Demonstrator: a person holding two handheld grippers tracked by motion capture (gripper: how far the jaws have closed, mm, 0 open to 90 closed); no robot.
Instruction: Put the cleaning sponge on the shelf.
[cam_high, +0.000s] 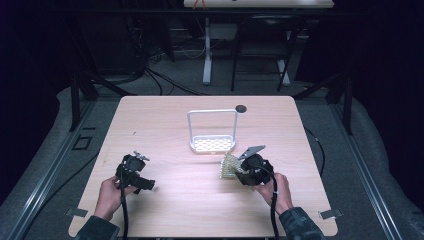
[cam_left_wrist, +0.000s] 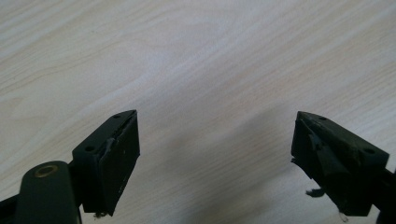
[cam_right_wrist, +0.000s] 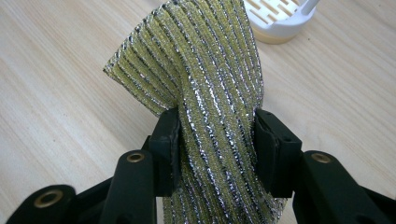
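Observation:
A yellow and silver striped scrubbing sponge (cam_right_wrist: 205, 84) is pinched between the jaws of my right gripper (cam_right_wrist: 217, 135), which is shut on it. In the high view the sponge (cam_high: 230, 165) hangs just above the table, right of centre, in front of my right gripper (cam_high: 241, 169). A white rack (cam_high: 212, 144) with a slotted base and a tall wire handle stands just beyond it; its base edge (cam_right_wrist: 280, 18) appears at the top of the right gripper view. My left gripper (cam_high: 150, 184) is at the front left, and its jaws stand wide apart over bare wood (cam_left_wrist: 217, 140).
The light wooden table (cam_high: 165, 120) has a small dark round disc (cam_high: 241, 108) near its far edge. Beyond the table are dark floor, cables and the legs of another desk (cam_high: 207, 65).

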